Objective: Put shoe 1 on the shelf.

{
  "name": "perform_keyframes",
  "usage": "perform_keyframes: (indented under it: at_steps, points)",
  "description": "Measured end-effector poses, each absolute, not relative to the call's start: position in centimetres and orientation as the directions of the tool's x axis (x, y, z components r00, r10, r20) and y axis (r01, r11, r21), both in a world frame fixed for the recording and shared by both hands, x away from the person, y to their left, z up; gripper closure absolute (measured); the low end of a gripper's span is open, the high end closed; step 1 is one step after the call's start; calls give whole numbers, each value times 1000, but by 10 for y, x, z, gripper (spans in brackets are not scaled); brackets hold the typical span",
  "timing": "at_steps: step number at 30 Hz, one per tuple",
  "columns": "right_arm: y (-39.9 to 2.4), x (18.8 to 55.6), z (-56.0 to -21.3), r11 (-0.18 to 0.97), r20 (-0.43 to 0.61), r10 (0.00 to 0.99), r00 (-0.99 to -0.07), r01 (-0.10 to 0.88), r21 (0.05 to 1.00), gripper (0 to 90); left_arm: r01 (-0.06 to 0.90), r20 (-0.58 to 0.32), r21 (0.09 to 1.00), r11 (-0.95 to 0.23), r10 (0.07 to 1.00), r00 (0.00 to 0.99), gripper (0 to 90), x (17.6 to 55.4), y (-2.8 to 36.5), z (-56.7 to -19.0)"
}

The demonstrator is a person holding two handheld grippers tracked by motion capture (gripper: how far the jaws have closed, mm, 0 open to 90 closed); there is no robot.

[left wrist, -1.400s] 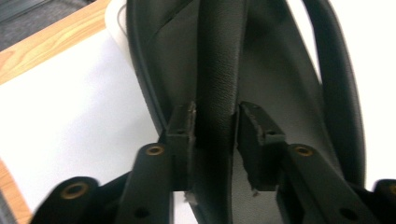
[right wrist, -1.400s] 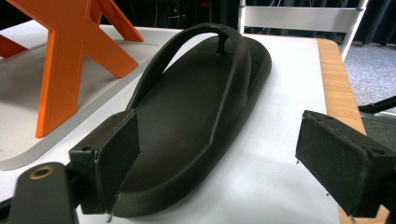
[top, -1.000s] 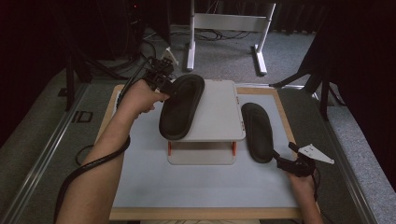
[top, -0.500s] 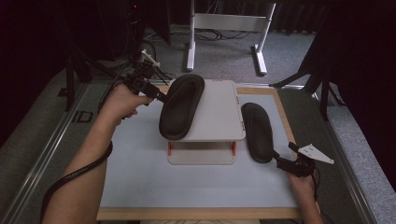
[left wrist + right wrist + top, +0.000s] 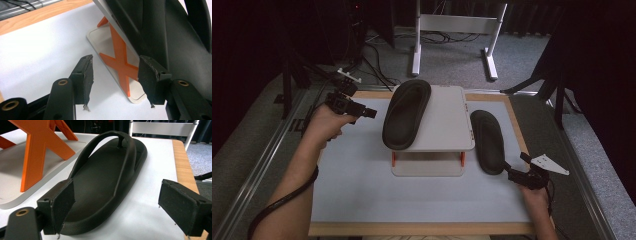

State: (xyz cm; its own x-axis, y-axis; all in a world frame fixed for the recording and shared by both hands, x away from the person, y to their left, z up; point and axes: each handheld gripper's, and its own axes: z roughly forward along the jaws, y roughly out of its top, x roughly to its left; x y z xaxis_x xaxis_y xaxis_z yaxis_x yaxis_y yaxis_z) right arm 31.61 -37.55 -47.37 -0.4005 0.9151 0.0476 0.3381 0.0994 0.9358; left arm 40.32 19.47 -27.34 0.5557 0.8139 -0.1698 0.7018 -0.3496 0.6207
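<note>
Your right gripper (image 5: 120,207), jaws apart, faces the soft, light flip-flop (image 5: 105,177): pinch its heel rim.

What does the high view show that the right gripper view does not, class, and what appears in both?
High view: a black rubber flip-flop on the shelf lying on the grey raised shelf, and the left gripper beside it. Right gripper view: the shelf's orange crossed legs close up, and the right gripper open around the heel. Both: the black flip-flop on the white mat.
</note>
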Motion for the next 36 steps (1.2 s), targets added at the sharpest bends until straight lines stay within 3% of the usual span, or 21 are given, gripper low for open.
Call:
perform_keyframes:
  at_steps: [10,19,36]
  points:
    - [-375,316,-474,99,47,916,-399,338,936,130,694,-217,661,-285,812,541,395,390,217,-303]
    - [-376,316,-474,98,51,914,-402,340,935,130,675,-228,706,-217,832,505,259,375,236,-342]
    - [-374,317,-474,110,40,913,-406,339,934,130,587,-175,791,-170,857,485,173,344,249,-420]
